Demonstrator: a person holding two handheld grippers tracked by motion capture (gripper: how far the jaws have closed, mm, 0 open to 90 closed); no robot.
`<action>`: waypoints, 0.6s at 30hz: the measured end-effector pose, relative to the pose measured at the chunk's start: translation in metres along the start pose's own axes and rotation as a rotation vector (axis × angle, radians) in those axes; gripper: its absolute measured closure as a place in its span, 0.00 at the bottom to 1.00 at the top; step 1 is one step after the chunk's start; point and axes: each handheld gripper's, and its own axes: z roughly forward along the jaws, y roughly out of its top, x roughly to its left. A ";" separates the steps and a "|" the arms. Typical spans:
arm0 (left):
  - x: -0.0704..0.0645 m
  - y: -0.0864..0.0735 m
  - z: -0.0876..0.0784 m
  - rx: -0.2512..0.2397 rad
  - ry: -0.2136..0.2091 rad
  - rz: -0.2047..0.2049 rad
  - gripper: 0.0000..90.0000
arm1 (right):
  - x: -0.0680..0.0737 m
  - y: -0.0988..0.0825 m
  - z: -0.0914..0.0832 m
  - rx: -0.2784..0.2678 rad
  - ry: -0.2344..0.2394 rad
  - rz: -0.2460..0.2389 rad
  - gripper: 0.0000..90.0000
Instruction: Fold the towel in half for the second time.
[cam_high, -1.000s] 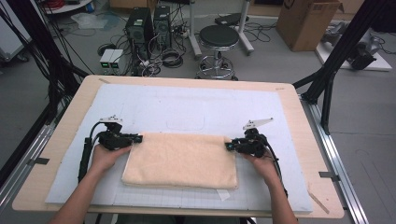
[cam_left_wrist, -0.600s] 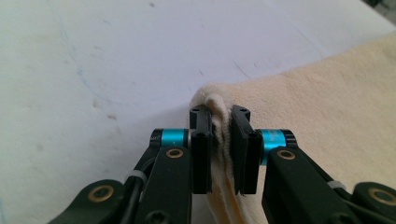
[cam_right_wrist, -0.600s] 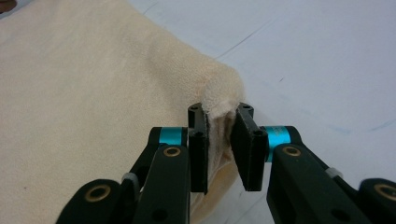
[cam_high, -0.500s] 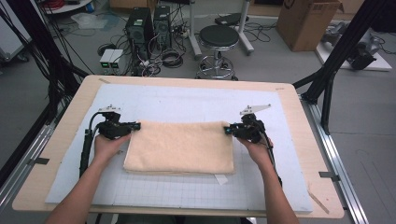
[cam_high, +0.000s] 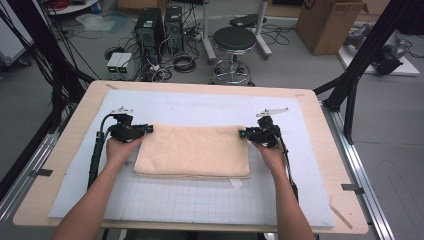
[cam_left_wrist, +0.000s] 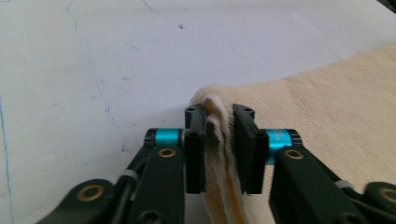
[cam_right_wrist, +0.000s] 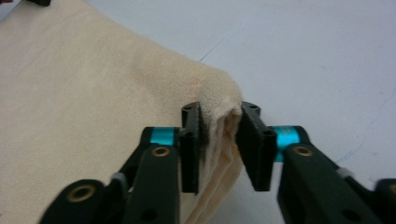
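The cream-coloured, folded terry-cloth towel (cam_high: 192, 152) lay flat as a wide rectangle on the pale grid-marked mat (cam_high: 200, 200), a little toward twelve o'clock of the mat's middle. Several layers showed stacked along its six o'clock edge. A small white tag stuck out at about five o'clock. Its ten o'clock corner (cam_left_wrist: 219, 105) and two o'clock corner (cam_right_wrist: 224, 100) were bunched and slightly raised.

Towel (cam_left_wrist: 327, 121) cut off by frame edge; white tag (cam_high: 235, 183) under towel – half hidden.
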 end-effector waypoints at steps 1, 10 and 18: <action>-0.001 0.001 -0.002 -0.004 -0.003 0.005 0.76 | 0.001 0.000 -0.001 0.000 0.005 0.008 0.71; -0.012 0.005 -0.019 -0.024 -0.020 0.090 0.56 | 0.007 0.001 -0.016 -0.031 0.019 0.023 0.43; -0.013 0.000 -0.032 -0.041 -0.053 0.096 0.50 | 0.018 0.005 -0.028 -0.068 -0.001 -0.005 0.31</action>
